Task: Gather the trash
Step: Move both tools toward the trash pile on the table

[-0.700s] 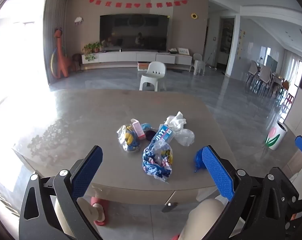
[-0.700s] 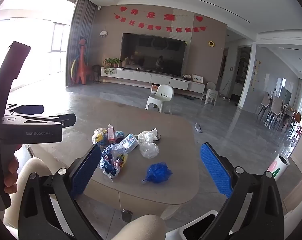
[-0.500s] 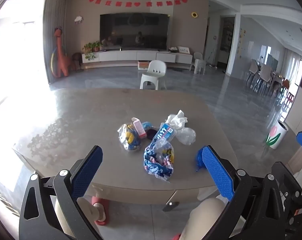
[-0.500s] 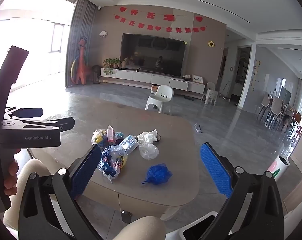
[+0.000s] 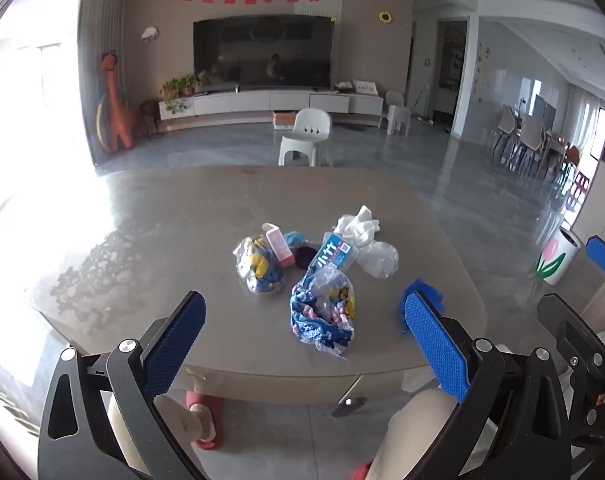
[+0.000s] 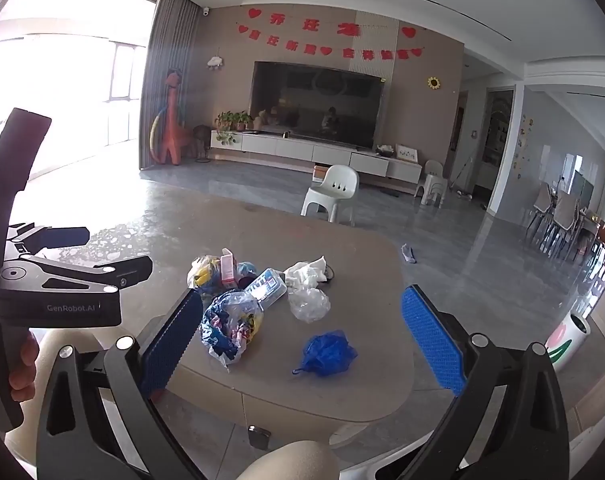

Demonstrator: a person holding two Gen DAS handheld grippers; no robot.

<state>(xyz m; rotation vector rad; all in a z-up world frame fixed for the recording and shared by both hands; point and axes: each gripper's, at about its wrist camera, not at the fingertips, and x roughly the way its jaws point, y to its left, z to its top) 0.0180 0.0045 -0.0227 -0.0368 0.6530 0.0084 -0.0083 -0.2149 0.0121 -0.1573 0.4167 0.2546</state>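
Observation:
A heap of trash lies on the grey table (image 5: 150, 216) (image 6: 270, 236): a clear bag of blue and pink wrappers (image 5: 322, 312) (image 6: 230, 326), a second clear bag with yellow and blue bits (image 5: 256, 266) (image 6: 202, 272), a pink carton (image 5: 278, 244) (image 6: 228, 266), a blue-labelled pack (image 5: 334, 256) (image 6: 266, 286), crumpled white tissue (image 5: 358, 226) (image 6: 306, 272), a clear plastic wad (image 5: 378, 258) (image 6: 308, 304) and a crumpled blue bag (image 5: 418, 292) (image 6: 326, 352). My left gripper (image 5: 302, 328) hangs open short of the table's near edge. My right gripper (image 6: 298, 332) is open too, nothing between its fingers.
A white bin with a tulip picture (image 5: 556, 256) (image 6: 568, 340) stands on the floor to the right. A white plastic chair (image 5: 306, 134) (image 6: 332, 192) is beyond the table. My knees and a red slipper (image 5: 200, 416) show below. The other gripper's handle (image 6: 54, 292) fills the right view's left side.
Both views have drifted slightly closer to the table. The trash has not moved and both grippers stay wide open.

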